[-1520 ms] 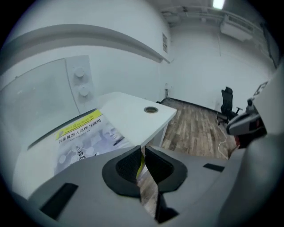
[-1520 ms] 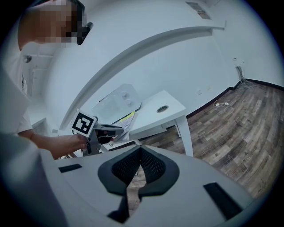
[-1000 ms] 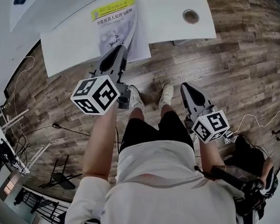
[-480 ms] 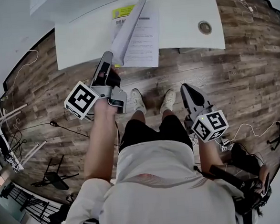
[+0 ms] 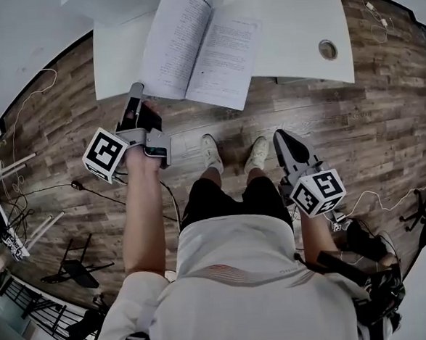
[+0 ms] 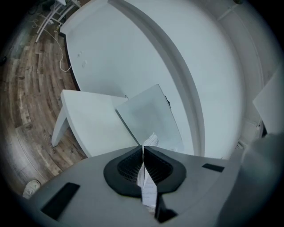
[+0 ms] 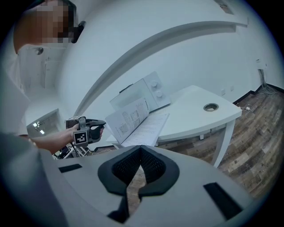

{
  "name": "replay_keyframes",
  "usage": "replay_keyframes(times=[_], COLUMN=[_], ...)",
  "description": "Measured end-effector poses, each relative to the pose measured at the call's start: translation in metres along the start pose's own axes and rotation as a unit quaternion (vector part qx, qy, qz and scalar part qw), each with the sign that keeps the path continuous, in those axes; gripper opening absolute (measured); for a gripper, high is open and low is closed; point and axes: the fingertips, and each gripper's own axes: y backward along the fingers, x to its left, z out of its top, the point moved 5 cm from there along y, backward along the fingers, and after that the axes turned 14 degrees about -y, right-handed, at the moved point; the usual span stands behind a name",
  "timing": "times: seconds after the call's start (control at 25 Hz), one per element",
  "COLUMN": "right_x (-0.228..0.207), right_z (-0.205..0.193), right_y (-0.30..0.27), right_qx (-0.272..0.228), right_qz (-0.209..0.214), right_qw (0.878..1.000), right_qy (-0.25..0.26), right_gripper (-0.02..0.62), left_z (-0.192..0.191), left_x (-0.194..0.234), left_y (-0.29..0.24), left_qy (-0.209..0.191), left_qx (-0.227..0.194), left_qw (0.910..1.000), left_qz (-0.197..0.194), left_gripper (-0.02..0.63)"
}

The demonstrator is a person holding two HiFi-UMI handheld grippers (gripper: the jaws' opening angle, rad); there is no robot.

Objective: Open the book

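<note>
Folding the front leaves over looks to be the step in hand; the book (image 5: 219,56) lies spread at the near edge of the white table (image 5: 295,47), one corner jutting past that edge; its right pages rest flat, while the left leaf (image 5: 175,37) stands tilted up, as the right gripper view shows. The left claw (image 5: 136,88) is pinched tight on that leaf's outer corner, just off the table's near-left corner; paper shows between its pads (image 6: 128,166). The right claw (image 5: 278,134) hangs closed and empty, well apart beside the person's leg. Next, I judge, the leaf wants lowering flat onto the table before any release.
</note>
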Motion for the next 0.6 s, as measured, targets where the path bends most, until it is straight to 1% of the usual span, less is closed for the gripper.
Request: replay_keyframes(times=[0.08, 0.2, 0.36, 0.48, 0.52, 0.6], right_x=[0.006, 0.013, 0.023, 0.029, 0.031, 0.032], right_z=[-0.005, -0.011, -0.018, -0.022, -0.024, -0.025], right_y=[-0.007, -0.016, -0.028, -0.038, -0.040, -0.043], right_qx=[0.005, 0.013, 0.022, 0.027, 0.029, 0.032], right_qz=[-0.001, -0.003, -0.004, -0.004, -0.004, -0.005], right_qw=[1.000, 1.000, 1.000, 1.000, 1.000, 0.999], right_qy=[0.001, 0.002, 0.005, 0.005, 0.005, 0.005], right_gripper=[-0.005, -0.005, -0.005, -0.005, -0.005, -0.005], left_z=[0.006, 0.011, 0.013, 0.008, 0.005, -0.005], left_x=[0.017, 0.039, 0.070, 0.099, 0.106, 0.115], left_y=[0.002, 0.004, 0.008, 0.012, 0.014, 0.016], left_qy=[0.001, -0.010, -0.048, -0.063, -0.076, -0.117], left_qx=[-0.001, 0.009, 0.028, 0.047, 0.056, 0.078], left_qw=[0.9999, 0.9997, 0.9974, 0.9947, 0.9927, 0.9861], left_qz=[0.010, 0.021, 0.046, 0.067, 0.074, 0.089], left_gripper=[0.023, 0.023, 0.023, 0.023, 0.023, 0.023])
